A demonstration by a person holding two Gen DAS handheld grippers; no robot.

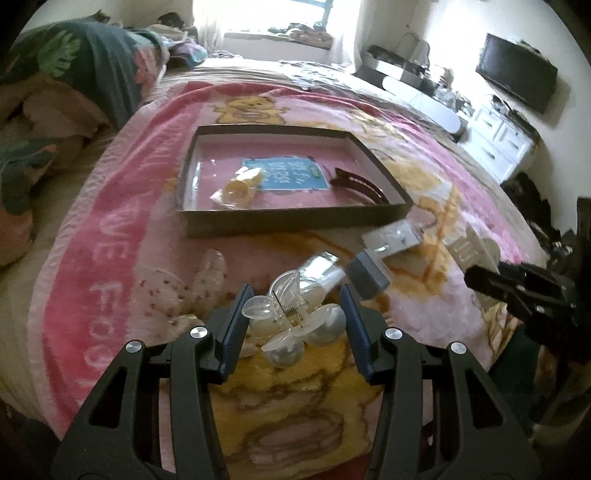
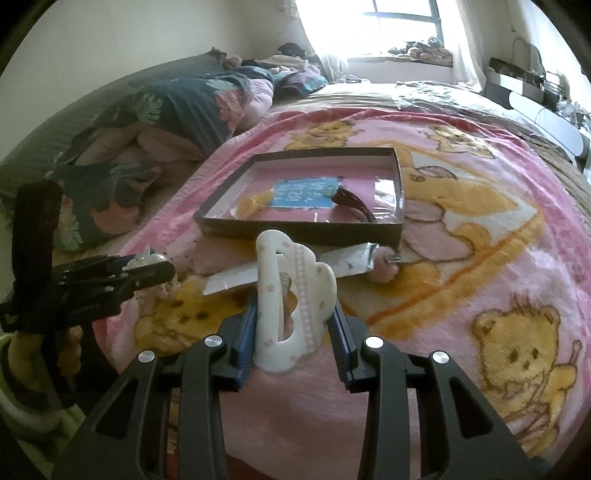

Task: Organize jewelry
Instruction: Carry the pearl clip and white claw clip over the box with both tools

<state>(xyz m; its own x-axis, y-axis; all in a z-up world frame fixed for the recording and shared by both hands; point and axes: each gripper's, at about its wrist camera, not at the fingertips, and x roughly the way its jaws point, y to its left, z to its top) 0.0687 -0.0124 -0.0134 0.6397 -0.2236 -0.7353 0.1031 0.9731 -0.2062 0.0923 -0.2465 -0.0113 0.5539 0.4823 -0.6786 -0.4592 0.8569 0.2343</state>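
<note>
One clear hair claw clip (image 1: 291, 321), flower-shaped with pearly rounded petals and a small metal spring, sits clamped between the blue pads of the left gripper (image 1: 295, 325), held above the blanket. One white hair claw clip (image 2: 291, 306) with small pink dots and a pink checked stripe stands upright between the pads of the right gripper (image 2: 293, 325), whose jaws press on it from both sides.

Just beyond both grippers lies one shallow dark box lid (image 1: 295, 221) used as a tray. Inside it are one blue card with white writing (image 1: 291, 174), one yellow piece in a clear packet (image 1: 238, 190), and one dark brown hair clip (image 1: 360, 184) near the right wall.

Between the tray and the grippers, loose on the blanket, are two shiny clear packets (image 1: 391, 238), one with a grey backing card (image 1: 365, 275); their contents are too small to tell.

Everything rests on one pink blanket (image 2: 461, 258) printed with yellow bears, spread over a bed. Dark floral pillows (image 2: 177, 99) lie at the left, and one bright window (image 2: 402, 26) is behind.
</note>
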